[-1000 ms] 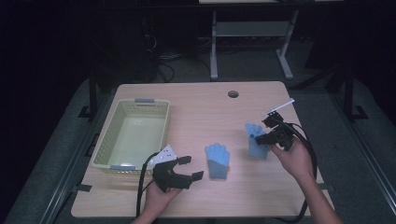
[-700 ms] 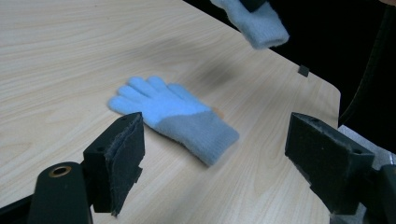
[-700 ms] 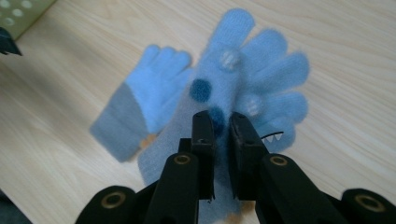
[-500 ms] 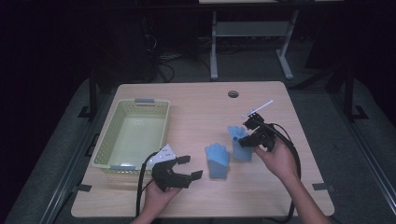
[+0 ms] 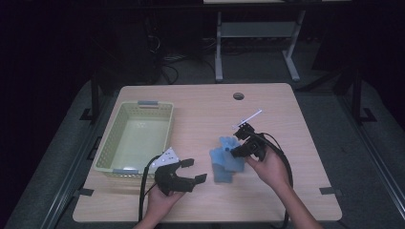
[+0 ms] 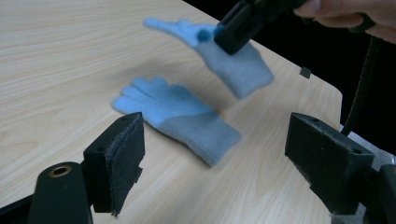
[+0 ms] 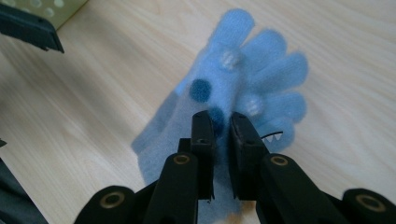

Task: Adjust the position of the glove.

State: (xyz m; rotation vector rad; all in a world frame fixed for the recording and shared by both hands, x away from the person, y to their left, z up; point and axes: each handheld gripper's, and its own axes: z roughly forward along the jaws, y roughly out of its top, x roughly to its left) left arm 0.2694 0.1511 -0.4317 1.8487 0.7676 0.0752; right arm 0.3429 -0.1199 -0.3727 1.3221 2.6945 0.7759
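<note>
While the left gripper (image 5: pixel 184 172) waits with jaws spread, the right gripper (image 5: pixel 237 144) has carried its pinched glove (image 5: pixel 231 151) toward nine o'clock, beside the second glove (image 5: pixel 220 168) on the table (image 5: pixel 200 105). Probably they are being paired, perhaps for the basket (image 5: pixel 114 143).

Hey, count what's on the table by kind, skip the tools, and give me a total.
Blue gloves: 2, one lying flat, one pinched in the right claw
Yellow-green basket: 1
Total: 3
</note>
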